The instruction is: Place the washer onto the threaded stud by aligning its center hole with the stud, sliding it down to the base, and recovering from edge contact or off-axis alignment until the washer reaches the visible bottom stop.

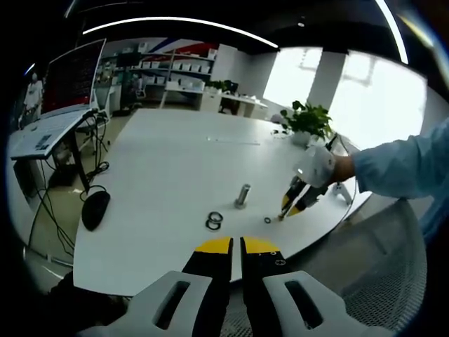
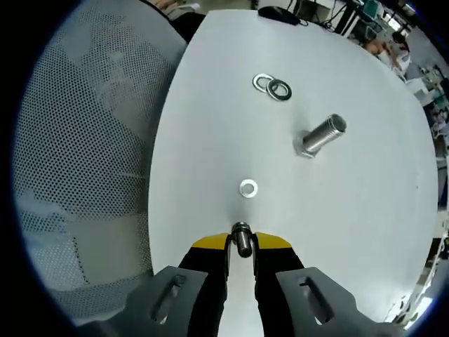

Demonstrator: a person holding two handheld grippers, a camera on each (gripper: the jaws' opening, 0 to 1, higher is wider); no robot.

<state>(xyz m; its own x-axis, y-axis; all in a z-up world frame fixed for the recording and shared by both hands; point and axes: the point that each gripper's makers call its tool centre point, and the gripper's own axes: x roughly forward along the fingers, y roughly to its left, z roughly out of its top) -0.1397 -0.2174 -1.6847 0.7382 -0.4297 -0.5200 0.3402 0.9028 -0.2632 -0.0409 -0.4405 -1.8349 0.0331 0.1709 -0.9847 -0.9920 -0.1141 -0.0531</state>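
So right now the right gripper (image 2: 242,246) has its fingers clenched on a small metal piece (image 2: 242,241) seen edge-on at the tips. It looks like a washer or a short ring, but I honestly can't tell which from this angle. In the left gripper view that same gripper (image 1: 286,209) is tipped down with its tips right at the white surface (image 1: 168,161), next to a small loose washer (image 1: 267,220).

The threaded stud (image 2: 321,135) stands upright on its hex base, well apart from the held piece. A single washer (image 2: 248,187) lies flat between the gripper and the stud, and two more washers (image 2: 272,87) sit overlapping farther off.

The left gripper (image 1: 235,254) hangs back over the near edge of the surface with its fingers pressed together on nothing.

What could go wrong, my guess: that edge-on pinch is tiny, so the piece could slip or flip on the way over. If it arrives tilted, the hole will catch on the stud's top thread and jam instead of dropping. Nothing is bracing the stud either, so a sideways bump might tip it.
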